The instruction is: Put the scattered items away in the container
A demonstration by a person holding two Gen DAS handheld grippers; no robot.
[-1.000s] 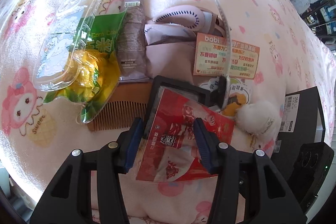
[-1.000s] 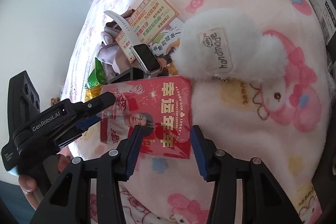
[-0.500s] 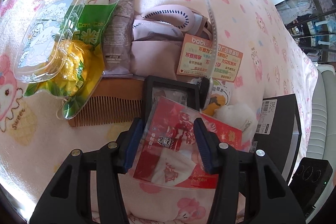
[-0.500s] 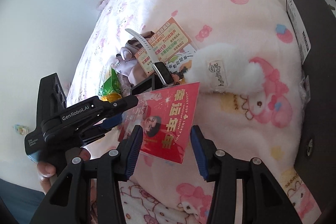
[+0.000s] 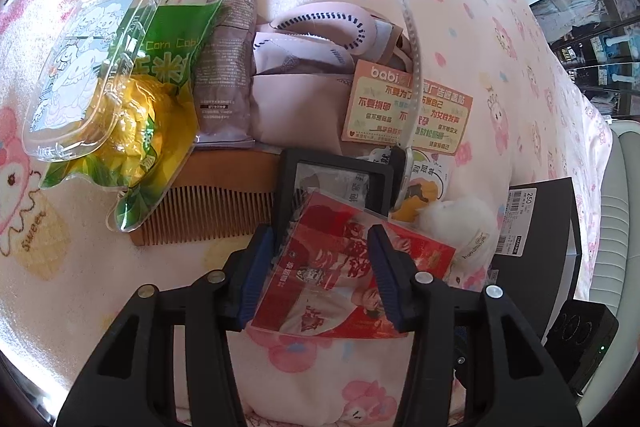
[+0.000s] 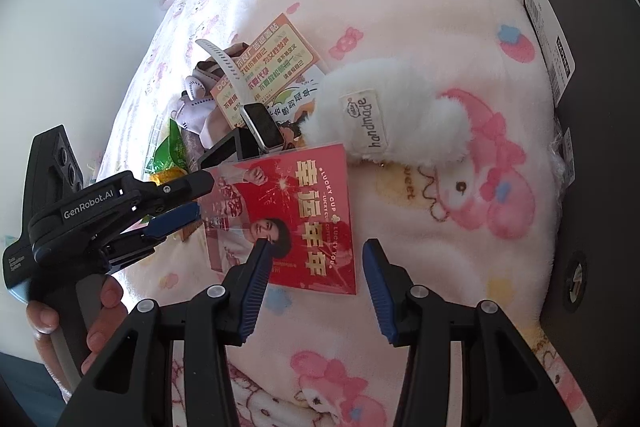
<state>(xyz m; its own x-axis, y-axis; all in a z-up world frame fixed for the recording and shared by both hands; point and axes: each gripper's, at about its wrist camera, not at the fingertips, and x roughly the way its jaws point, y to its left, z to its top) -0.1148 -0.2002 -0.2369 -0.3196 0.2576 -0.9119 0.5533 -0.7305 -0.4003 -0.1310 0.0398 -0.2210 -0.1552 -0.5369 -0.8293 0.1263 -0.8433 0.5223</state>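
Observation:
A red printed packet [image 5: 352, 275] [image 6: 296, 223] lies on the pink blanket, its far end resting on a small black frame [image 5: 332, 183]. My left gripper [image 5: 322, 247] is open with its fingers either side of the packet's near end. My right gripper [image 6: 314, 259] is open just above the packet's lower edge, and the left gripper [image 6: 192, 203] shows in its view at the left. A white fluffy pouch [image 6: 384, 115] labelled "handmade" lies beside the packet. The black container [image 5: 536, 247] [image 6: 592, 107] stands at the right.
Beyond the packet lie a wooden comb [image 5: 208, 203], a green corn snack bag [image 5: 132, 131], a clear plastic tray [image 5: 92, 67], a mauve tube [image 5: 228, 67], a pink pouch [image 5: 304, 99], an orange card [image 5: 408, 111] and a white-strapped watch [image 6: 260, 123].
The packet's right end, lifted half a second ago, lies flat on the blanket again. Both grippers stay open over it; the right one has drawn closer to it.

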